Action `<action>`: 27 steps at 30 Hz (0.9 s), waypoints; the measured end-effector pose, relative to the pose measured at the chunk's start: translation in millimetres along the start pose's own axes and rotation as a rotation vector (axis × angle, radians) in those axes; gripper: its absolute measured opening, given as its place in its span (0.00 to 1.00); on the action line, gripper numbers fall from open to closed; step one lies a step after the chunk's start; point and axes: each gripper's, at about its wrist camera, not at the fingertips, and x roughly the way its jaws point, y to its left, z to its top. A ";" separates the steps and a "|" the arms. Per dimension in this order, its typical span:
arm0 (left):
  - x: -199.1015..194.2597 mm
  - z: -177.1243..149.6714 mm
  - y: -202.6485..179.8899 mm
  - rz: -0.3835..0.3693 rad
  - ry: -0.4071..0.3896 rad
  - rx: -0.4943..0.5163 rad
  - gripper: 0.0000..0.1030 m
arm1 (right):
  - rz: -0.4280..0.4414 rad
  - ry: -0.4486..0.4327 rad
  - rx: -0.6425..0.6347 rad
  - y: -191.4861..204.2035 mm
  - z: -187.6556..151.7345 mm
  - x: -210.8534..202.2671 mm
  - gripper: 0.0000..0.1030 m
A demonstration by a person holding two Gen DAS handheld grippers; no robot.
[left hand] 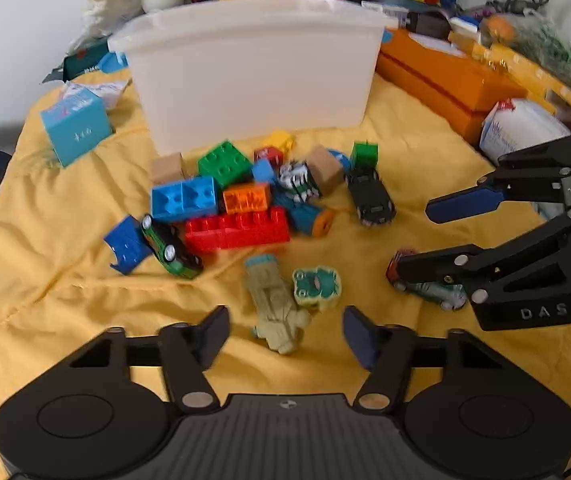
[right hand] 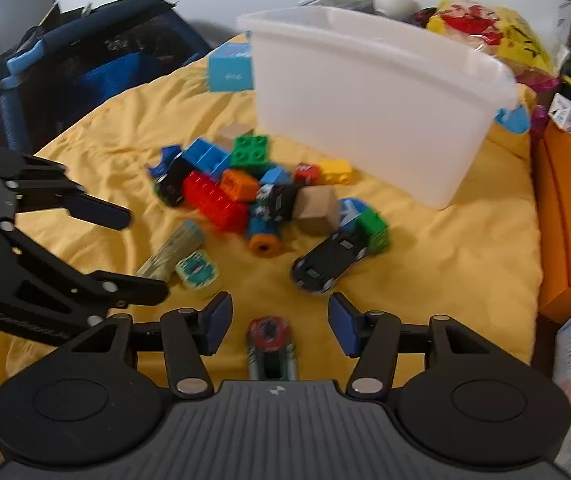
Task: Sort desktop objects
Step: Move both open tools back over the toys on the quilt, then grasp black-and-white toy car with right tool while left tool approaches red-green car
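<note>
- Toys lie scattered on the yellow cloth in front of the white plastic bin: a heap of building bricks with a red brick at its near edge, a black toy car to the right of the heap, and a green toy car to the left.
- We judge that we are at the reach-and-grasp step, with both hands lowered over separate toys and nothing lifted yet.
- Our left gripper has its fingers spread on either side of a pale green flat toy, with the pads clear of it; a small frog-faced piece lies just beside it.
- Our right gripper also stands spread, over a small red-and-green toy car lying between its fingers, and the pads do not touch it.
- Next, we think each hand needs to settle lower so the pads flank its toy squarely, then close.
- The left must keep the frog-faced piece out of the pinch.
- After that, we expect a lift and a carry over the bin's rim before letting go.
</note>
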 end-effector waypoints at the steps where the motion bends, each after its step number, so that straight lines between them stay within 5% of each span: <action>1: 3.4 -0.3 0.4 0.005 0.009 -0.003 0.48 | -0.016 0.016 -0.018 5.0 -0.9 2.8 0.48; 3: 9.7 0.6 4.1 -0.017 0.023 -0.021 0.34 | -0.050 0.037 -0.026 7.8 -4.6 3.9 0.40; 9: 15.8 2.1 5.9 -0.013 0.008 -0.003 0.34 | -0.089 -0.049 0.087 -7.6 -1.8 -7.3 0.40; 13: 12.4 -1.1 3.2 0.014 0.013 0.036 0.34 | -0.075 -0.094 0.314 -38.1 10.2 3.8 0.41; 17: 5.4 -0.4 5.1 0.021 0.017 0.051 0.34 | -0.015 -0.007 0.471 -60.0 16.9 40.3 0.40; 20: -8.5 8.6 5.0 -0.041 -0.018 0.018 0.34 | 0.030 0.012 0.480 -61.1 15.9 54.6 0.28; 22: -14.1 16.1 3.8 -0.155 -0.018 -0.040 0.34 | 0.014 0.002 0.416 -56.0 19.5 50.0 0.20; 24: -10.0 20.5 -0.5 -0.280 0.012 -0.093 0.34 | -0.013 -0.010 0.341 -51.6 22.3 40.1 0.19; 27: 4.1 23.8 -17.2 -0.317 0.057 -0.067 0.34 | -0.073 -0.003 0.234 -49.0 18.7 26.2 0.19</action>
